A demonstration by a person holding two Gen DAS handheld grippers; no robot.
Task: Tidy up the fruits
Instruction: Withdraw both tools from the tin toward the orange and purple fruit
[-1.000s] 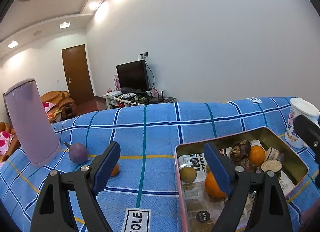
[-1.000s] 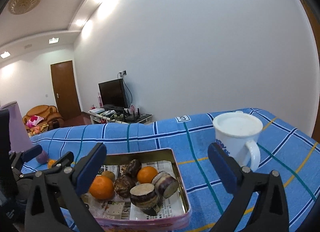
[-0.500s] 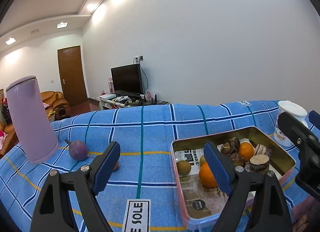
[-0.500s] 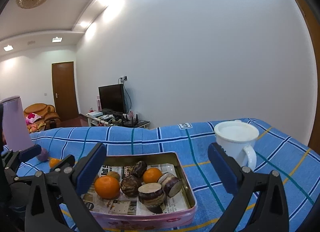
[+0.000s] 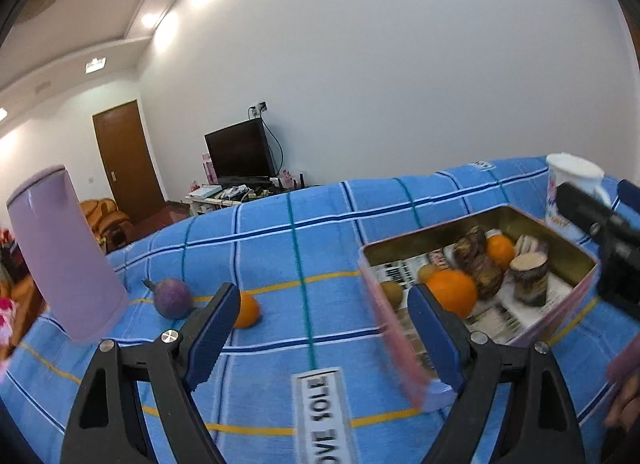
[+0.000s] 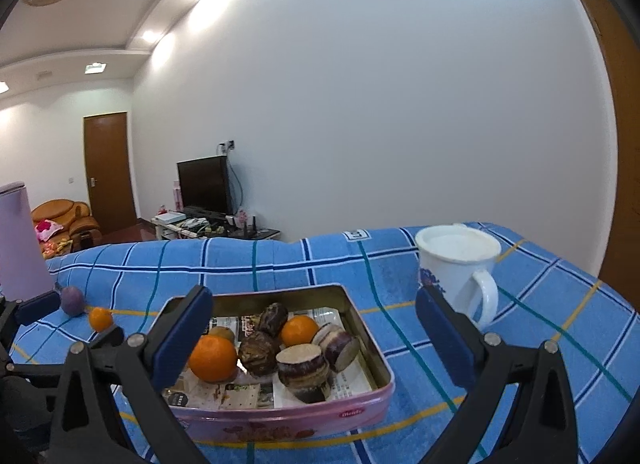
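Left gripper point(image 5: 322, 326) spread wide, nothing between its blue pads, held above the blue checked cloth point(image 5: 312, 232); right gripper point(image 6: 314, 334) also wide apart and empty, framing the pink tin point(image 6: 288, 422). The tin holds two oranges point(image 6: 213, 358), a kiwi and dark cut tubers on newspaper. Small orange point(image 5: 246, 310) and purple fruit point(image 5: 173, 298) lie loose on the cloth just beside the lilac bottle point(image 5: 60, 252); white mug point(image 6: 456, 264) right of the tin.
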